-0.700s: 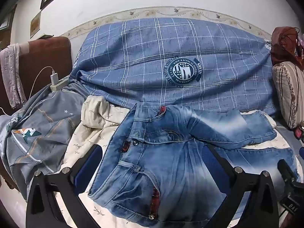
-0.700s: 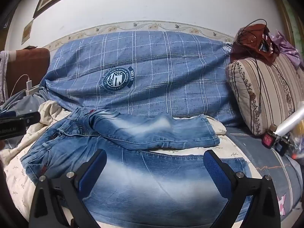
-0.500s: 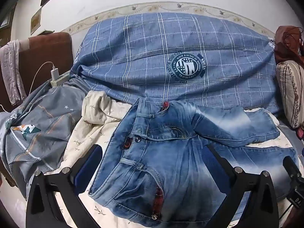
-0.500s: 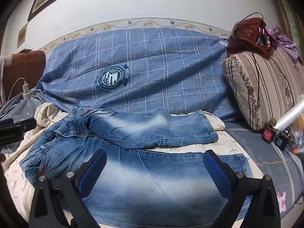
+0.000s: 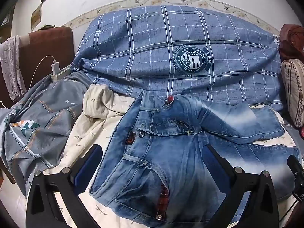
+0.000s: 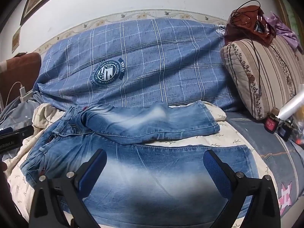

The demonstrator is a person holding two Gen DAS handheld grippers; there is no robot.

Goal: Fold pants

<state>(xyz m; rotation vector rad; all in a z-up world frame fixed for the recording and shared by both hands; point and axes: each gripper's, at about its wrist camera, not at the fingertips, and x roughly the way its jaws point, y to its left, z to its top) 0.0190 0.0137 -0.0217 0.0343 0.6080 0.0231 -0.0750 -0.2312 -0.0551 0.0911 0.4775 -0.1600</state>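
Observation:
Faded blue jeans (image 5: 171, 152) lie spread on a cream bedsheet (image 5: 91, 131), waistband to the left and both short legs running right. The far leg (image 6: 152, 121) lies apart from the near leg (image 6: 171, 171), with a strip of sheet between them. My left gripper (image 5: 152, 163) hangs open over the waistband and fly, holding nothing. My right gripper (image 6: 154, 168) hangs open over the near leg, also empty. The tip of the right gripper shows at the right edge of the left wrist view, and the left gripper's body at the left edge of the right wrist view.
A blue plaid quilt (image 5: 171, 57) is piled against the wall behind the jeans. A grey patterned duvet (image 5: 38, 129) and a charger on a power strip (image 5: 56, 70) lie at left. A striped pillow (image 6: 266, 76) and small bottles (image 6: 273, 123) sit at right.
Both views have shifted slightly: the jeans and quilt sit a little further right in the left wrist view and lower in the right wrist view. The jeans lie unchanged and both grippers stay open.

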